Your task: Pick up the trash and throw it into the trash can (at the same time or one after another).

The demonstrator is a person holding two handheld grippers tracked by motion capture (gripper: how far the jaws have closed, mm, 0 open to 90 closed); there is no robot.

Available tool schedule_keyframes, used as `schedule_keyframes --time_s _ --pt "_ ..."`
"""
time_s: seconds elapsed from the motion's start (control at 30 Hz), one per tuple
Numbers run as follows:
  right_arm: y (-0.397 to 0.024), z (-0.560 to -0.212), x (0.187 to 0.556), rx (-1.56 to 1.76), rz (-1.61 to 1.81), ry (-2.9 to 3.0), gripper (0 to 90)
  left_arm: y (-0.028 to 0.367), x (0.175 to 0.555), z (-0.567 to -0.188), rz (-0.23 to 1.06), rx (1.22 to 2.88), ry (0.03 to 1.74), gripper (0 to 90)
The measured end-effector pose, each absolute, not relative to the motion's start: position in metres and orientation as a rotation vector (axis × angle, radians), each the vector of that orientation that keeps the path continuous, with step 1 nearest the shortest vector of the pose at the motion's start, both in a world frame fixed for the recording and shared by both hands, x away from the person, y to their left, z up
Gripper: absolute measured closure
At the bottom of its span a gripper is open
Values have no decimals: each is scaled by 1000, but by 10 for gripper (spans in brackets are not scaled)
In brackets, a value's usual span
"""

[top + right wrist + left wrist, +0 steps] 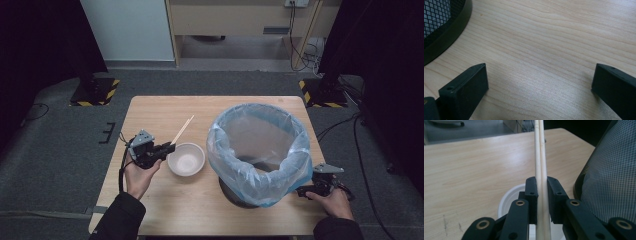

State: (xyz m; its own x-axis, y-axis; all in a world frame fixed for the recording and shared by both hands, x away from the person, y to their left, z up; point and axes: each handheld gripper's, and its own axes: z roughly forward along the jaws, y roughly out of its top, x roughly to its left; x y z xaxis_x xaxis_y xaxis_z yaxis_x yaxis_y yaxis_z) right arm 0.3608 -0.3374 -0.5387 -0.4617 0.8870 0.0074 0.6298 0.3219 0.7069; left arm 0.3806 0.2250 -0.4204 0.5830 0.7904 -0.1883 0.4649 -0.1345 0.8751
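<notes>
Step in hand, as judged: carrying a pair of wooden chopsticks off the desk toward the lined waste bin. To do it well, keep the pinch firm and steady so the two sticks do not scissor apart, lift high enough that the lower ends clear the rim of the white bowl, then swing across to the bin mouth and release only once the tips are well over the liner, angled down so the sticks drop inside rather than bridge the rim. Left gripper: fingers pressed in on the chopsticks, which run side by side straight up between the pads; grip sits near one end, with the long free part pointing toward the far edge of the desk. The chopsticks are held just above the bowl, near the left edge of the desk and apart from the bin. Right gripper: fingers spread wide over bare wood at the near right corner, beside the bin's black mesh base, holding nothing.
</notes>
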Motion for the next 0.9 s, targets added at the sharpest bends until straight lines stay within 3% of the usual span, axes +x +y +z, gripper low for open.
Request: schedule_keyframes --time_s 0.9 --pt "-337 -539 361 1347 921 2211 8 239 357 -362 458 1590 911 795"
